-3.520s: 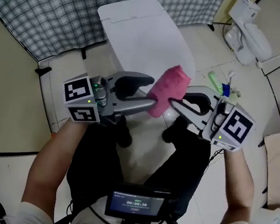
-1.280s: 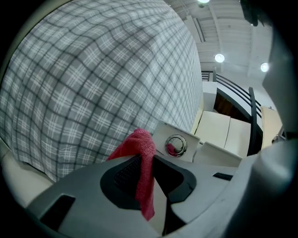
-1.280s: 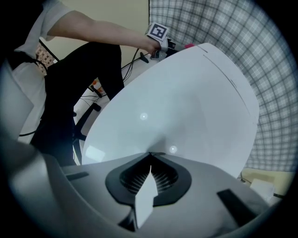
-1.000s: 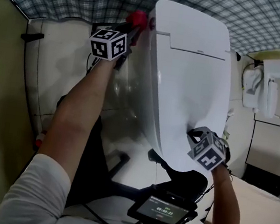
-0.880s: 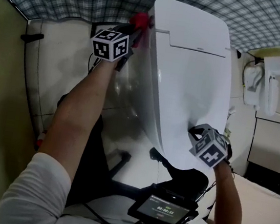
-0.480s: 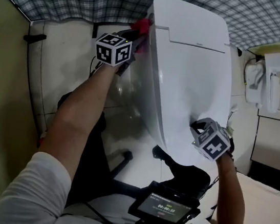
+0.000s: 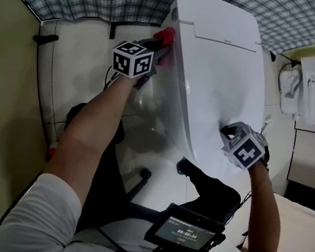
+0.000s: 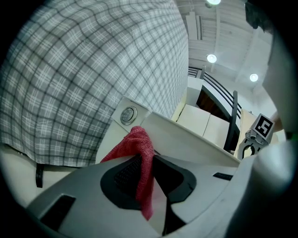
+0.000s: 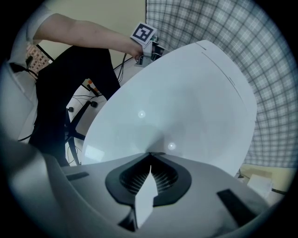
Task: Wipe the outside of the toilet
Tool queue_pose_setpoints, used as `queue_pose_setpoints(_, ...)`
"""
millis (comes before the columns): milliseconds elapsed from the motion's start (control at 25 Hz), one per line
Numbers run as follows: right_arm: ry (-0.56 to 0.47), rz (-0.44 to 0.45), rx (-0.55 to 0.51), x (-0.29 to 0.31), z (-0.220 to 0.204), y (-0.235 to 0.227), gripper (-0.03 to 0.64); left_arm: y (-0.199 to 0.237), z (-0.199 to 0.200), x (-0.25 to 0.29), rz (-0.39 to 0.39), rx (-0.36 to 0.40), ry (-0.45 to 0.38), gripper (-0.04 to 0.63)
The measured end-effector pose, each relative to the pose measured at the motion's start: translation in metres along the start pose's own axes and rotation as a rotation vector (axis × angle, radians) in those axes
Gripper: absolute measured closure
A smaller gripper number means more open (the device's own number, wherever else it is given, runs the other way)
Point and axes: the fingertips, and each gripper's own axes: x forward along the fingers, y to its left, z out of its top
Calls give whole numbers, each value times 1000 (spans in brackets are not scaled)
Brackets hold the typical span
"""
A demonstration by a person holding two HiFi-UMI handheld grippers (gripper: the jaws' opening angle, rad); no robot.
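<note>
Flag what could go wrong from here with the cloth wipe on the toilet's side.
1. The left gripper pinches only a thin fold of the red cloth. Drag against the toilet could pull it out of the jaws.
2. The cloth covers little of the jaws, so bare plastic may scrape the toilet instead of wiping it.
3. The right gripper is shut with its tips at the smooth lid. It could skid if leaned on.
</note>
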Motion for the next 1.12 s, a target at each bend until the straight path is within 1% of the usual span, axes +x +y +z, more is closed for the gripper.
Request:
queue_pose_setpoints(200, -40, -5, 0, -6, 14, 6, 617, -28, -21, -16, -42, -29, 11, 525)
queue_pose_setpoints(400, -72, -20, 51, -1, 4, -2, 616, -59, -41, -31, -80, -64, 13, 526)
queue_pose_setpoints(520, -92, -8, 59, -6, 13, 1, 616, -76, -51, -40, -102, -72, 23, 526)
queue_pose_setpoints(680, -75, -9, 46, -7, 20, 4, 616, -101, -67, -52, -152, -88, 61, 526)
queue_pose_setpoints(840, -25, -2, 66, -1, 7, 1, 616, -123, -80, -62, -206, -108, 103, 526)
queue_pose_setpoints(1120, -24, 28, 84, -1, 5, 1, 616, -145, -94, -74, -172, -209, 75, 526)
